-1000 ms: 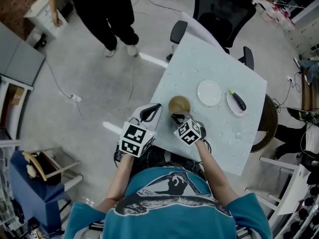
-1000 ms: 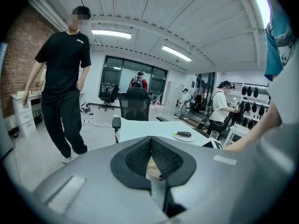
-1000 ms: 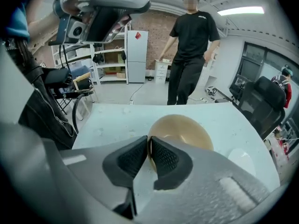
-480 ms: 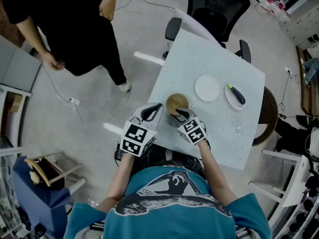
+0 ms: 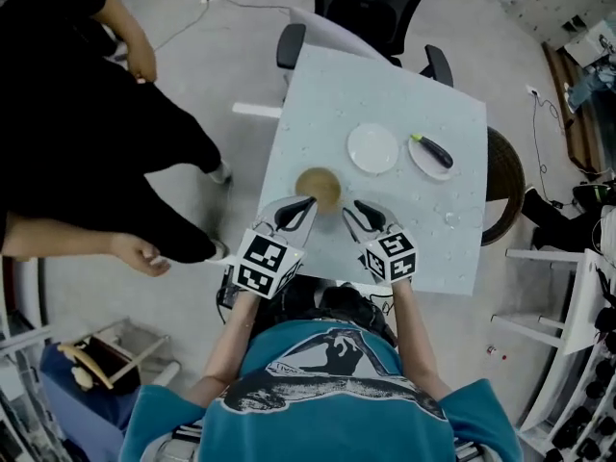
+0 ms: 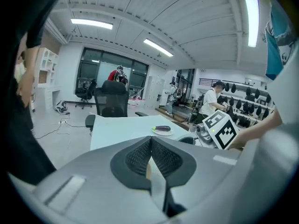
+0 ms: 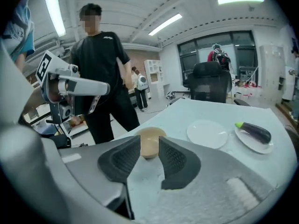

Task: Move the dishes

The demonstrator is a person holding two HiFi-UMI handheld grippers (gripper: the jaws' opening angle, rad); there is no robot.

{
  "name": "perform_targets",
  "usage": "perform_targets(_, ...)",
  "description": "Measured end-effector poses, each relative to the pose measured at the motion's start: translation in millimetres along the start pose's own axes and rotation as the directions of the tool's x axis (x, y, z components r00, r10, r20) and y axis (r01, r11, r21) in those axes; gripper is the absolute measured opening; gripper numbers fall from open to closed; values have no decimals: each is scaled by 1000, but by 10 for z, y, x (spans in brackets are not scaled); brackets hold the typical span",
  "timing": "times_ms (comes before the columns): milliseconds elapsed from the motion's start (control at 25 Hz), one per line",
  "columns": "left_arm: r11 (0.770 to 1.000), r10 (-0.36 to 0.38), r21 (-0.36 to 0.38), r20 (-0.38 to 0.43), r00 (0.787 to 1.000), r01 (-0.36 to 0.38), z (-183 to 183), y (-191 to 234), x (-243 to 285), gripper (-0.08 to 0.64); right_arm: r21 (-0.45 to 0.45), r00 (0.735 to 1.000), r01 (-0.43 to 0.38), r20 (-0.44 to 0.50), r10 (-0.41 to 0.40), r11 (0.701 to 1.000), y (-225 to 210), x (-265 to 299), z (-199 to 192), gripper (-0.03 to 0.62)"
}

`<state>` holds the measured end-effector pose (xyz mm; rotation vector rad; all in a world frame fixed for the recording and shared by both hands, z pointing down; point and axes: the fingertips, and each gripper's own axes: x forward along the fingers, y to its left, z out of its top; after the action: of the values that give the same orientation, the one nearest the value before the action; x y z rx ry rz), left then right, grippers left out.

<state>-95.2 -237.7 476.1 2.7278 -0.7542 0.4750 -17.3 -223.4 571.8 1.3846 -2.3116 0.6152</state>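
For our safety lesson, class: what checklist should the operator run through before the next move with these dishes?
1. Right tool empty: ok; jaws have just been opening, nothing between them, brown bowl beyond.
2. Left tool empty: ok; jaws together.
3. Bowl sitting flat on table: ok.
4. White plate bare: ok.
5. Far plate bare: not ok; eggplant on it.
6. Table's surroundings free: not ok; person in black stands close.
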Motion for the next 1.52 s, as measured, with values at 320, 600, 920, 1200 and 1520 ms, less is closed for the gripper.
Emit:
perform_targets(320, 977, -189, 86, -63, 980, 194, 11, -739, 343, 12, 127, 982, 147, 100, -160, 981, -216, -814, -117, 124)
perform_targets(600, 935, -313, 137, -117, 943, 327, -80, -1506, 364, 12, 224, 950, 243, 144, -278, 944, -185, -1532, -418, 124)
perform_targets(920, 890, -392, 181, -165, 905, 419, -321, -2269, 85, 12, 294, 912, 307, 181, -368, 905, 75, -2215, -790, 116)
perform_targets(1200, 869, -421, 206, -171, 891, 450, -502, -2708, -159, 12, 316, 881, 355, 200, -428, 880, 319, -2658, -1032, 38)
perform_targets(1520, 854, -449, 207, -171, 877, 477, -700, -3072, -390, 12, 322, 852, 387, 234, -469, 864, 573, -3047, -1212, 2)
